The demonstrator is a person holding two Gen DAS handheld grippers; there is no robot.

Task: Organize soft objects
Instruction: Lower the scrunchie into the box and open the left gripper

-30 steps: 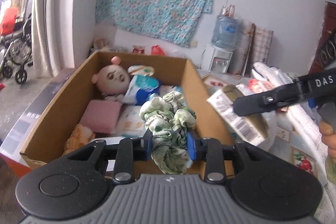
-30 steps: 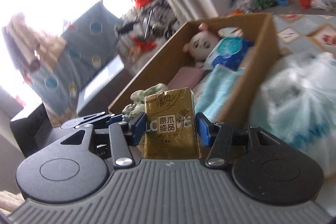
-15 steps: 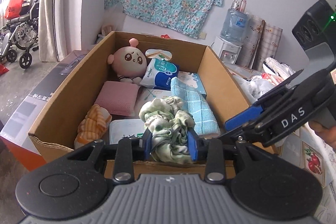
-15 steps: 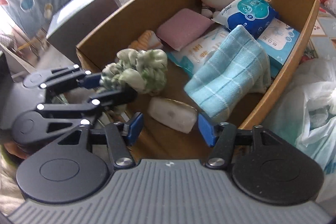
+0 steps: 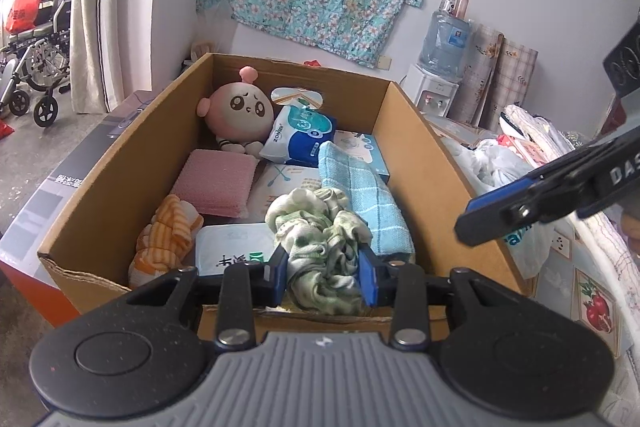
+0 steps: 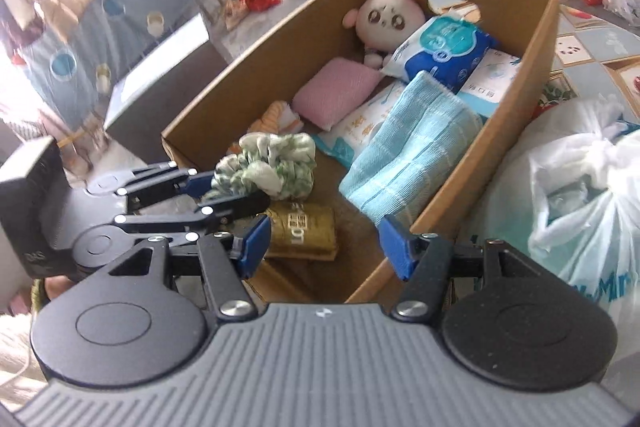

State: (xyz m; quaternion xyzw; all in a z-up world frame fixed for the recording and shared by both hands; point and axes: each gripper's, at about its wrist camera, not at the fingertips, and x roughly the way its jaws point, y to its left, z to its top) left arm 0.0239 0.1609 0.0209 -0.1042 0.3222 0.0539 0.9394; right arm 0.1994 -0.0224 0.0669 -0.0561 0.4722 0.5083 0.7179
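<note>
My left gripper (image 5: 324,275) is shut on a crumpled green-and-white cloth (image 5: 320,239) and holds it over the near end of the open cardboard box (image 5: 420,131). The right wrist view shows that left gripper (image 6: 232,193) coming in from the left with the cloth (image 6: 268,167). My right gripper (image 6: 325,245) is open over the box's near right corner, with nothing between its pads. Below it, a gold tissue pack (image 6: 300,229) lies flat on the box floor. The right gripper (image 5: 486,217) also shows at the right of the left wrist view.
Lying in the box are a pink plush doll (image 5: 240,107), a blue wipes pack (image 5: 300,139), a pink pad (image 5: 216,183), an orange striped cloth (image 5: 164,239) and a folded light-blue towel (image 5: 360,195). A white plastic bag (image 6: 588,199) sits right of the box.
My right gripper let go of the gold tissue pack, which now lies on the box floor, and its jaws stand wider. The left gripper sank slightly with the cloth.
</note>
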